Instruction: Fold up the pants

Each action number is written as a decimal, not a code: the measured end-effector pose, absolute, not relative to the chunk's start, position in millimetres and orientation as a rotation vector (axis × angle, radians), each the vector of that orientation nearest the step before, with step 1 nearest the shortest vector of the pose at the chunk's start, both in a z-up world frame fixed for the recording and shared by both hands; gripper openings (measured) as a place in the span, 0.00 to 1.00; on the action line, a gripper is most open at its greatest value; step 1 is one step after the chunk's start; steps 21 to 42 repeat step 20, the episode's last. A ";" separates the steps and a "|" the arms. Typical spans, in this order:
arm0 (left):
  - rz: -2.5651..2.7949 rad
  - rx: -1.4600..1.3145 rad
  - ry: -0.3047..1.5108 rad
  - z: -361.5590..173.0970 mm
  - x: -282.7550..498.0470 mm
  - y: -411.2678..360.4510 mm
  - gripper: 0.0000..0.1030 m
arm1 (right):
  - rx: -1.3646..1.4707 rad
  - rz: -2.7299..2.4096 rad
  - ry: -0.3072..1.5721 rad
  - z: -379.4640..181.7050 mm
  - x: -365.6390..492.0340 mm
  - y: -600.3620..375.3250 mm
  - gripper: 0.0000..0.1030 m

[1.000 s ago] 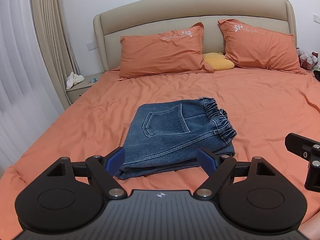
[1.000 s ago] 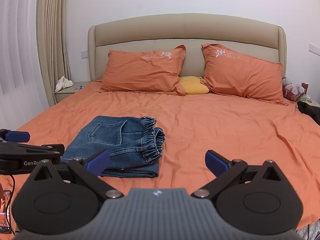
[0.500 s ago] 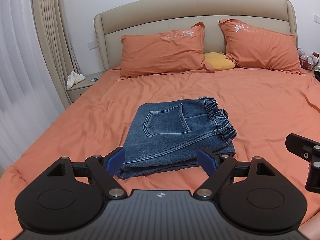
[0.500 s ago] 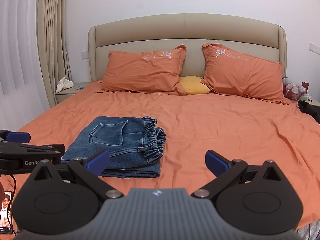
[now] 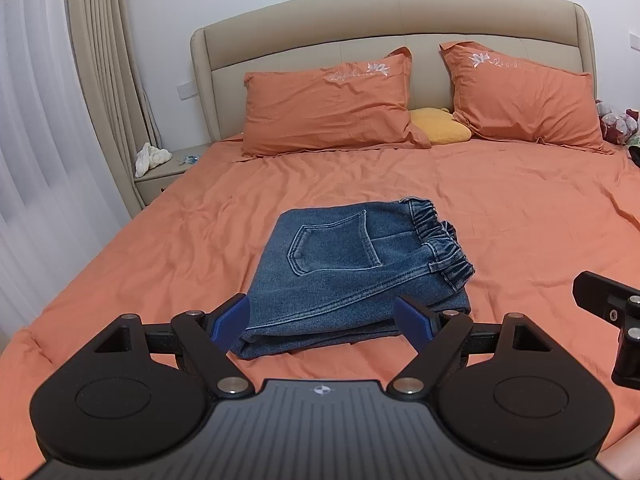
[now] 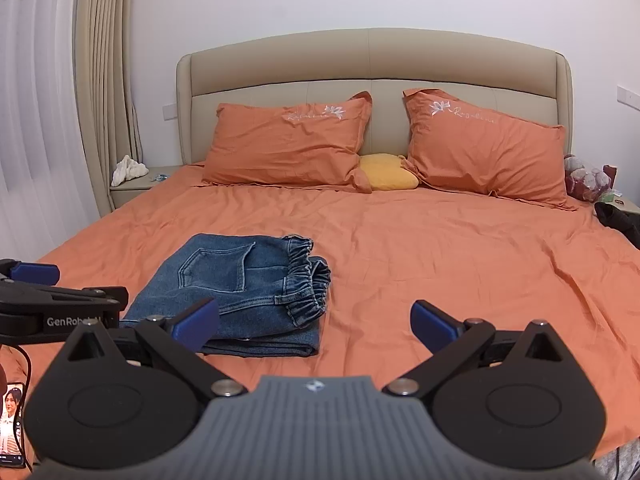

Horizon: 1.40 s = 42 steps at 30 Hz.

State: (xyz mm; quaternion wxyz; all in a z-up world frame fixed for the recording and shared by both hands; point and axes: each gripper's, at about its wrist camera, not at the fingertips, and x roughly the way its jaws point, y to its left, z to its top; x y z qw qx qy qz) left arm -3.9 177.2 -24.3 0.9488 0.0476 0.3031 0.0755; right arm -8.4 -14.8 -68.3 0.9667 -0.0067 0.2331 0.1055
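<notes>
The blue fingers (image 5: 232, 320) of the left gripper (image 5: 322, 322) are held spread wide, and nothing is gripped between them. The fingers (image 6: 434, 326) of the right gripper (image 6: 316, 324) are spread wide as well and are empty. Just beyond both grippers, the folded denim pants (image 5: 352, 276) are seen lying flat on the orange bed (image 5: 520, 208), with the back pocket up and the elastic waistband to the right. Two orange pillows (image 6: 288, 144) are leaned against the beige headboard (image 6: 372, 64), with a yellow cushion (image 6: 386, 172) between them.
</notes>
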 end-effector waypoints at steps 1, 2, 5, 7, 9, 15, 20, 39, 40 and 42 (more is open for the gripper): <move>0.155 0.098 0.615 -24.2 -4.2 176.8 0.93 | -0.014 0.215 0.472 -68.3 -8.3 -15.0 0.95; 0.157 0.098 0.613 -24.1 -4.5 176.7 0.93 | -0.013 0.216 0.472 -68.4 -8.2 -14.9 0.95; 0.159 0.096 0.612 -23.7 -4.7 176.3 0.93 | -0.013 0.215 0.471 -68.5 -8.5 -14.0 0.95; 0.160 0.098 0.612 -23.8 -4.6 176.4 0.93 | -0.012 0.216 0.471 -68.5 -8.4 -13.8 0.95; 0.160 0.098 0.612 -23.9 -4.8 176.1 0.93 | -0.012 0.216 0.473 -68.4 -8.7 -13.1 0.95; 0.158 0.104 0.600 -21.2 -5.1 175.4 0.93 | -0.011 0.214 0.472 -67.6 -8.7 -12.3 0.95; 0.159 0.099 0.597 -19.5 -5.3 175.0 0.93 | -0.005 0.215 0.477 -67.4 -7.9 -12.1 0.95; 0.159 0.099 0.597 -19.5 -5.3 175.0 0.93 | -0.005 0.215 0.477 -67.4 -7.9 -12.1 0.95; 0.159 0.099 0.597 -19.5 -5.3 175.0 0.93 | -0.005 0.215 0.477 -67.4 -7.9 -12.1 0.95; 0.159 0.099 0.597 -19.5 -5.3 175.0 0.93 | -0.005 0.215 0.477 -67.4 -7.9 -12.1 0.95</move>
